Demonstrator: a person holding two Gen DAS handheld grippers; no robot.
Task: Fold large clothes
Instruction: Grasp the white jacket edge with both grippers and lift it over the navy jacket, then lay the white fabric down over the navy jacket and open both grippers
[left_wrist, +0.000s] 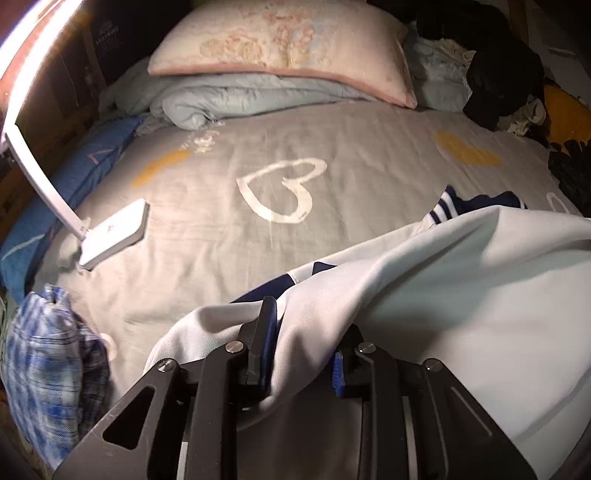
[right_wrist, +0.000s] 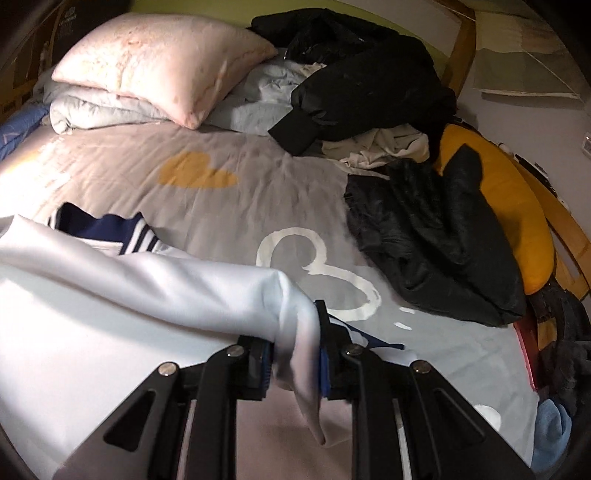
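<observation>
Gripping a fold of the white garment (left_wrist: 424, 295), the left gripper (left_wrist: 301, 343) is sitting low in my left wrist view, its fingers clamped on the cloth with the fabric bunched between the blue pads (left_wrist: 269, 343). I am seeing the garment spreading to the right over the grey bed sheet (left_wrist: 229, 236), with navy and white striped trim (left_wrist: 441, 210) showing at its far edge. A white lamp base (left_wrist: 114, 234) is resting on the sheet to the left, its arm curving up out of frame. A blue checked cloth (left_wrist: 44, 354) is lying bunched at the near left, and a pink pillow (left_wrist: 284, 48) is sitting on a pale folded quilt (left_wrist: 221, 99) at the head of the bed.

Turning to my right wrist view, the right gripper (right_wrist: 295, 360) is pinching another bunched edge of the same white garment (right_wrist: 110, 295), the fingers closed tight on it and a tail of cloth hanging down between them. The garment is stretching away to the left across the bed sheet (right_wrist: 258, 192). A black jacket (right_wrist: 362, 77) is lying heaped near the pillow (right_wrist: 159, 62), and a dark garment (right_wrist: 436, 236) is lying crumpled at the right, beside an orange cushion (right_wrist: 517, 206).
</observation>
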